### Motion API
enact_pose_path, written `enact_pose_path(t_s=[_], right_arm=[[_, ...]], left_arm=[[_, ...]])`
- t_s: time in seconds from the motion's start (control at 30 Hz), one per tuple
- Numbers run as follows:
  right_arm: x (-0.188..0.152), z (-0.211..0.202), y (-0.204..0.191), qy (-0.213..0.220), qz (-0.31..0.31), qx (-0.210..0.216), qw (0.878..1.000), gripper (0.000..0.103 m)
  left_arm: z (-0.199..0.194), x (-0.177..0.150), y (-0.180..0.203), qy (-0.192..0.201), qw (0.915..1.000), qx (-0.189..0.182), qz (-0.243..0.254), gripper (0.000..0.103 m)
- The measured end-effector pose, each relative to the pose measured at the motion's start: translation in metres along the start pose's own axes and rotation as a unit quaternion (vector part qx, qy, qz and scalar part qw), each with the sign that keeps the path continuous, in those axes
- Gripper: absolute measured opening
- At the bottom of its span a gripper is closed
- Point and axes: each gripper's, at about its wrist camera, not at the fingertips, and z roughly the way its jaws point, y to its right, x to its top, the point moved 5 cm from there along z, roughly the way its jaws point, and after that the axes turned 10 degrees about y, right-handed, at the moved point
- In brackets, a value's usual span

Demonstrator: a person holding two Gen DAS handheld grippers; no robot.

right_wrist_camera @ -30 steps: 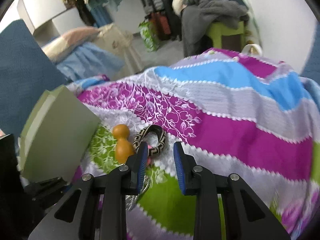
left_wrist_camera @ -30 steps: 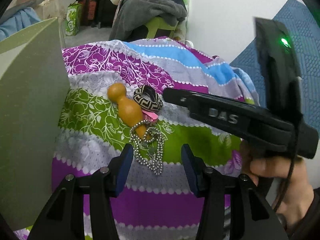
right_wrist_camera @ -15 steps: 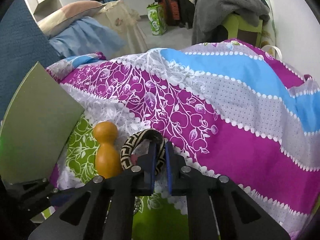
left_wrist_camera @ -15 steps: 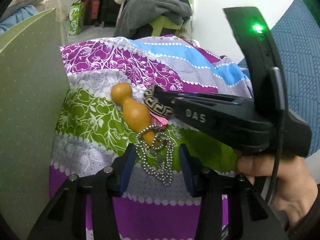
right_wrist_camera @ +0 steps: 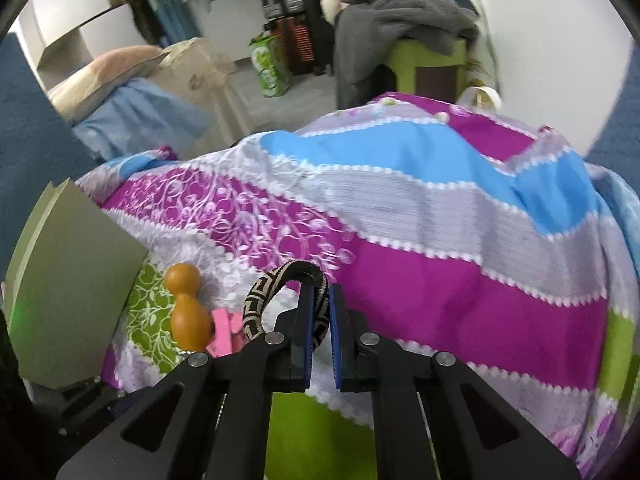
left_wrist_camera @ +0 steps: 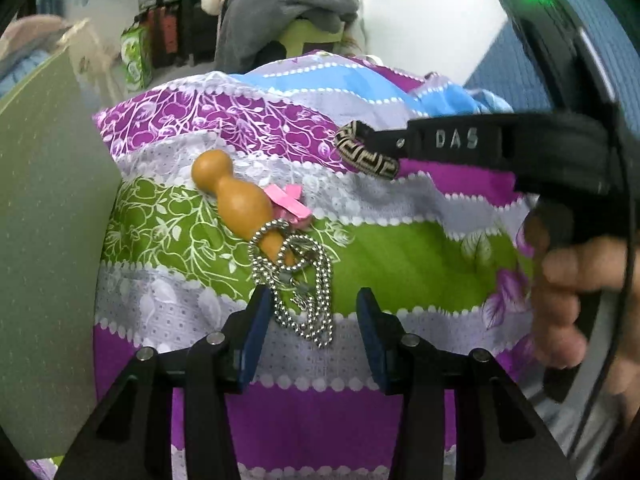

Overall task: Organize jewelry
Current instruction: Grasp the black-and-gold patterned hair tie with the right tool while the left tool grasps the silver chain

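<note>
A black-and-beige patterned bracelet [right_wrist_camera: 259, 301] is pinched in my right gripper [right_wrist_camera: 320, 320], which is shut on its band. In the left wrist view the bracelet [left_wrist_camera: 366, 157] hangs from the right gripper [left_wrist_camera: 362, 134], up and to the right of the other pieces. A silver chain necklace [left_wrist_camera: 298, 280] lies heaped on the striped bedspread [left_wrist_camera: 400, 264], draped over the narrow end of a wooden gourd [left_wrist_camera: 236, 196]. A pink clip [left_wrist_camera: 290, 202] lies beside the gourd. My left gripper [left_wrist_camera: 314, 336] is open, and the chain's lower end lies between its fingertips without touching the pads.
A green box lid [left_wrist_camera: 48, 240] stands on edge close at the left, also seen in the right wrist view [right_wrist_camera: 72, 300]. A person's hand [left_wrist_camera: 568, 280] holds the right gripper's handle. A chair piled with grey clothes [right_wrist_camera: 404, 4] stands beyond the bed.
My right gripper has shut on the bracelet and carried it up and right, away from the gourd, uncovering the pink clip. My left gripper came closer to the chain, its jaws slightly narrower.
</note>
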Motion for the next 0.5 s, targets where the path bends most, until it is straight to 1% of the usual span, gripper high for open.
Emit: enact_pose_path(t_s=[0.03, 0.07, 0.1, 0.17, 0.23, 0.27, 0.3, 0.37, 0.5], right_arm=[[-0.001, -0.003, 0.003, 0.002, 0.004, -0.003, 1.0, 0.005], [-0.001, -0.005, 0.004, 0.005, 0.004, -0.001, 1.0, 0.005], [-0.001, -0.005, 0.007, 0.005, 0.007, -0.003, 1.0, 0.005], [-0.003, -0.003, 0.012, -0.001, 0.013, -0.011, 1.0, 0.005], [-0.005, -0.004, 0.015, -0.005, 0.021, -0.014, 1.0, 0.005], [-0.005, -0.007, 0.014, -0.003, 0.022, -0.014, 1.0, 0.005], [-0.005, -0.011, 0.012, 0.001, 0.02, -0.014, 1.0, 0.005], [-0.008, -0.019, 0.01, 0.001, 0.021, -0.017, 1.0, 0.005], [-0.018, -0.039, 0.005, 0.003, 0.039, -0.009, 0.999, 0.005]], left_arm=[[0.001, -0.001, 0.004, -0.001, 0.9998, 0.008, 0.016, 0.04], [0.001, -0.002, 0.007, -0.002, 0.9994, 0.016, 0.03, 0.036], [0.002, -0.003, 0.01, -0.003, 0.9992, 0.018, 0.036, 0.028], [0.002, -0.004, 0.014, -0.004, 0.9988, 0.02, 0.044, 0.023], [0.002, -0.006, 0.017, -0.002, 0.9985, 0.018, 0.052, 0.012], [0.001, -0.007, 0.015, -0.002, 0.9987, 0.015, 0.049, 0.009], [0.002, -0.007, 0.013, -0.005, 0.9992, 0.007, 0.039, 0.004], [0.0, -0.007, 0.009, -0.01, 0.9996, -0.005, 0.026, 0.004], [-0.006, -0.009, 0.004, -0.017, 0.9996, -0.02, 0.012, 0.004]])
